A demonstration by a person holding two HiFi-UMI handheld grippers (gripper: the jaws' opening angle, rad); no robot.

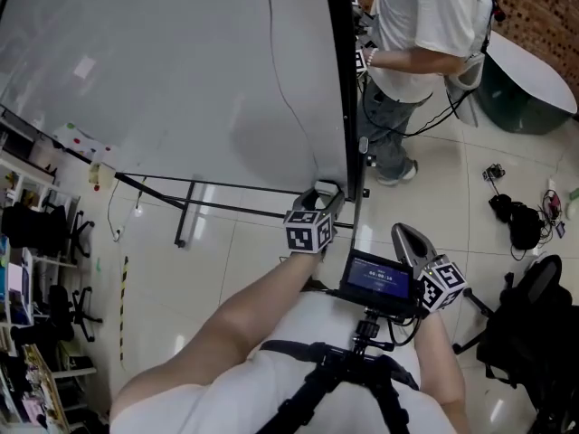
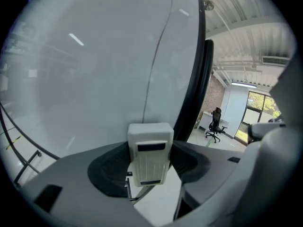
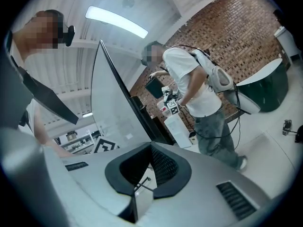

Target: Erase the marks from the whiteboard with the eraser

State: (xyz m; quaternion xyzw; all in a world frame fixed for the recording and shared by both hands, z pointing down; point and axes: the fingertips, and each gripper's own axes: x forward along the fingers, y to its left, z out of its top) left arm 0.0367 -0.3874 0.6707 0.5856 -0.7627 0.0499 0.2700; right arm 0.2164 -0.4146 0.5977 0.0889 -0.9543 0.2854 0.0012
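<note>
Probably an office — whiteboard (image 1: 181, 70), swivel chair (image 2: 215, 125)

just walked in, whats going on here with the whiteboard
A person is working with a hand-held gripper in each hand. The left gripper is clamped on a white eraser and holds it by the lower right edge of the whiteboard, where a thin dark line runs down the surface, not yet wiped. The right gripper is empty, jaws together, off to the side. Another person stands beyond the board.
</note>
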